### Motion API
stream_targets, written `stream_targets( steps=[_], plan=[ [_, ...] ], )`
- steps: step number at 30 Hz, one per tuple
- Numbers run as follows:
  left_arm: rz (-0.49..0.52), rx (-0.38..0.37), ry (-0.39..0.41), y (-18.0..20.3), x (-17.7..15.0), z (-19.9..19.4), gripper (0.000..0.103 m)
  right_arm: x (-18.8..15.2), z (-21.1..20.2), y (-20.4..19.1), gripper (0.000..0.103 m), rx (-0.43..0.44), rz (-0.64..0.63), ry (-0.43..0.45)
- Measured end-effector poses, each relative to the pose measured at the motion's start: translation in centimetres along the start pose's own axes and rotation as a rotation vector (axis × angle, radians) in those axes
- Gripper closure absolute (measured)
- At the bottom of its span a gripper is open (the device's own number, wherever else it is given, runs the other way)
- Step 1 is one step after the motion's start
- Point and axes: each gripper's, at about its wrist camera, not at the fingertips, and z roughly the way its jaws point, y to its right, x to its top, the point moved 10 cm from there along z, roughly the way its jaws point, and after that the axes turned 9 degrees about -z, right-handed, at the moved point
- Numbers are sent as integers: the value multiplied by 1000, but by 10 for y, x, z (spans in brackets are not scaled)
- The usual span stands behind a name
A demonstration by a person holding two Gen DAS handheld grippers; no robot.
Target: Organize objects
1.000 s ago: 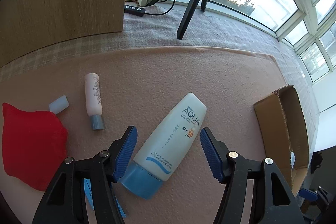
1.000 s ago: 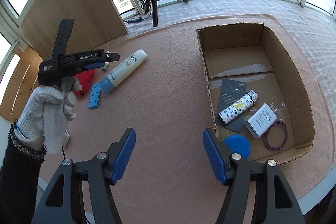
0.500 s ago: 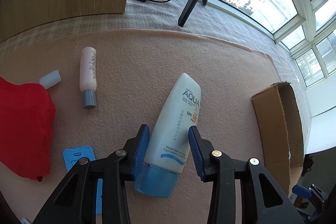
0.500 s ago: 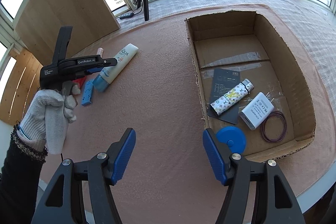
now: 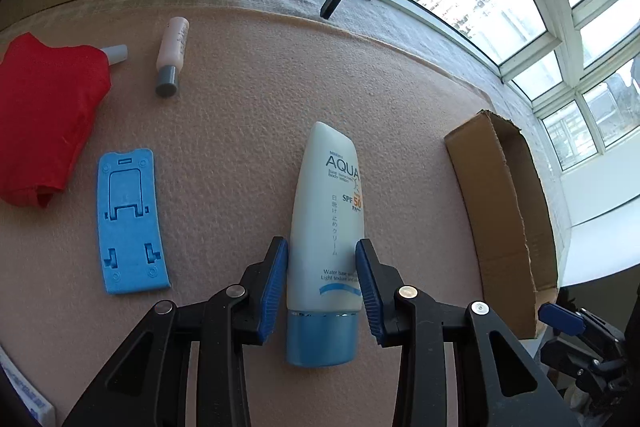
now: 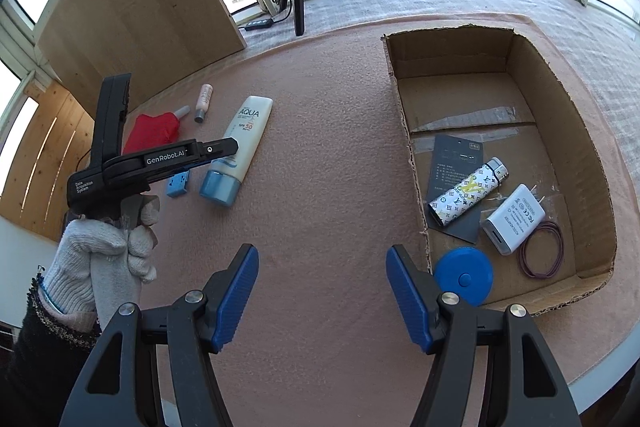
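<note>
- Since the earlier frame, the left gripper [image 5: 322,279] has swung over the sunscreen tube [image 5: 326,227] and its jaws have just been closing; both blue pads now press the tube's sides just above the blue cap, at lower centre.
- Pink felt mat [image 5: 240,107] lies bare between the tube and the cardboard box [image 6: 516,67], whose torn near wall stands at right.
- Right gripper [image 6: 322,293] hangs unclenched over bare mat, nothing between its pads.
- Red cloth [image 5: 44,119] fills the left edge.
- Blue phone stand [image 5: 130,223] lies flat below it, well apart from the tube.
</note>
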Motion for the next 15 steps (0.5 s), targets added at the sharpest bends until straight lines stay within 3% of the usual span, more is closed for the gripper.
stream_targets(
  steps=[5, 9, 11, 13, 15],
  plan=[
    [-36, -29, -1, 0, -44, -12, 65, 0, 8, -2, 41, 22, 15, -6],
    [45, 5, -15, 4, -63, -20, 63, 0, 19, -14, 40, 46, -8, -13],
    [113, 57, -13, 4, -67, -23, 44, 1, 26, -19, 40, 59, -14, -19],
    [161, 84, 9, 4, -67, -30, 37, 2, 33, -23, 40, 73, -7, -17],
    [189, 90, 4, 4, -68, -33, 36, 3, 38, -25, 40, 91, 20, -10]
  ],
)
